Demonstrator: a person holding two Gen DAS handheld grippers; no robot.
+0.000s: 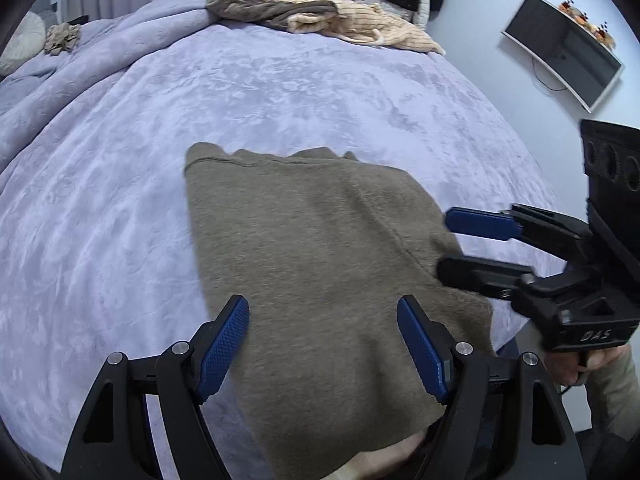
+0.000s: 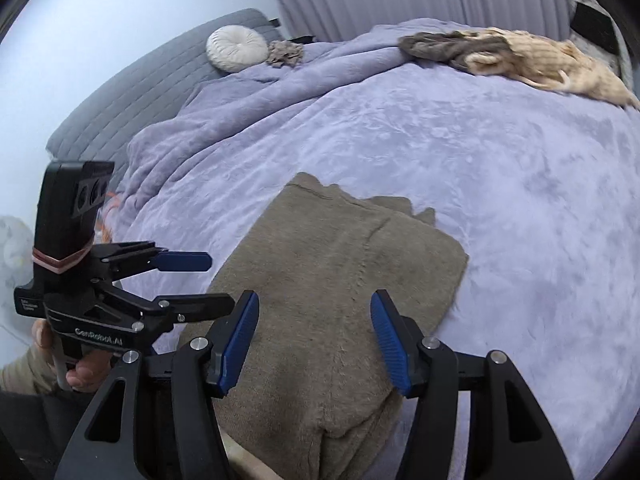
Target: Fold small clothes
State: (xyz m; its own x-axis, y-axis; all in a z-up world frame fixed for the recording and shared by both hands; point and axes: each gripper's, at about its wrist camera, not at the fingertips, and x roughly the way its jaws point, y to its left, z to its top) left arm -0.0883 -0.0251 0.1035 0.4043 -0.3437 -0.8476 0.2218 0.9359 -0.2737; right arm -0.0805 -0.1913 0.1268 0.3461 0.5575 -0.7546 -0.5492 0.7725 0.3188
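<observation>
Brown garment [image 1: 320, 264] lies folded flat on the bed [image 1: 120, 200], near edge hanging over the side toward me. My left hand-held gripper [image 1: 323, 344] hovers above it, jaws spread, nothing pinched. My right hand-held gripper [image 2: 315, 340] likewise released, over the same garment. More clothes [image 2: 516, 58] piled at the bed's far end.

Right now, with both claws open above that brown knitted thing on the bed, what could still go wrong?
The folded brown garment overhangs the near edge of the bed; it may slide off. Neither the left gripper nor the right gripper grips it, so the soft fold might spring open. Its far corner already shows uneven layers, so the next fold could come out crooked.
</observation>
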